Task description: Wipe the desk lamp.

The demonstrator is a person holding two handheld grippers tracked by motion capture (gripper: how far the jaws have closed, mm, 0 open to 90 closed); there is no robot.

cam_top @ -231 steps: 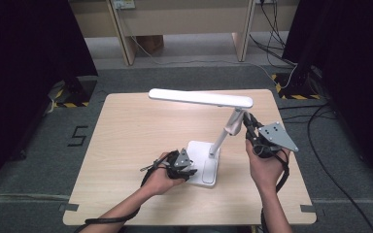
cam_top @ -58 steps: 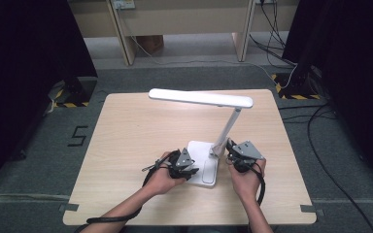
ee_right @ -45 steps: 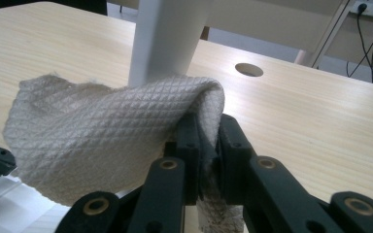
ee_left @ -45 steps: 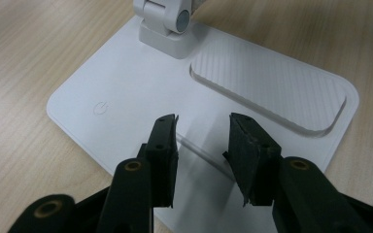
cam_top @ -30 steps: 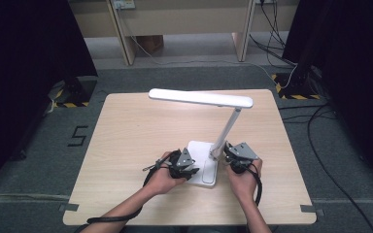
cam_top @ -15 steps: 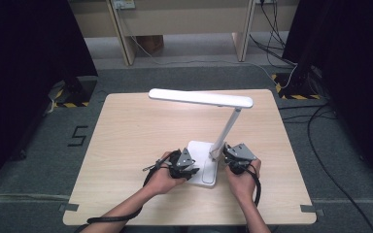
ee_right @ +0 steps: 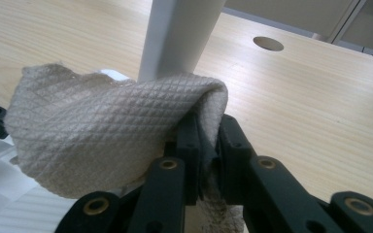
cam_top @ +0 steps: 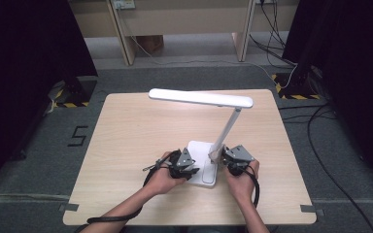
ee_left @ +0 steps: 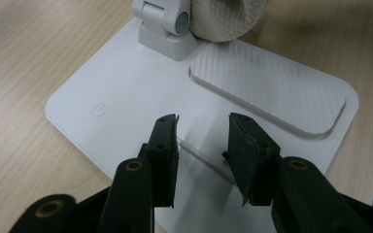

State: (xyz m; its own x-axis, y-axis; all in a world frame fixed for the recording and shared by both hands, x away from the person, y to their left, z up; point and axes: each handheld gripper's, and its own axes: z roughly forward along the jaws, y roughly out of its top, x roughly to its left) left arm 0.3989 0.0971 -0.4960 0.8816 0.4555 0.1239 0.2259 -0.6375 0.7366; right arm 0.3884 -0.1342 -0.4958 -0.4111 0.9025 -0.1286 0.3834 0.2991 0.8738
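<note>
A white desk lamp [cam_top: 209,99] stands on the wooden table [cam_top: 136,131], its flat base [cam_top: 201,162] near the front edge and its arm [ee_right: 182,36] leaning up to a long head. My left gripper [ee_left: 201,138] is open, its jaws resting over the base [ee_left: 126,102] beside the power mark [ee_left: 98,109]. My right gripper [ee_right: 206,136] is shut on a beige quilted cloth [ee_right: 107,124], held against the foot of the lamp arm at the base's right side. The cloth [ee_left: 228,17] also shows beside the hinge [ee_left: 165,24]. From above, the left gripper [cam_top: 183,164] and right gripper [cam_top: 233,158] flank the base.
The base has a ribbed recessed tray [ee_left: 272,92]. A round cable hole [ee_right: 268,43] sits in the tabletop behind the lamp. Table legs [cam_top: 126,34] and cables [cam_top: 315,126] lie on the floor beyond the table; dark curtains hang at both sides.
My right gripper has come down from beside the upper lamp arm to the foot of the arm at the base, then edged slightly left. The left gripper has stayed on the base.
</note>
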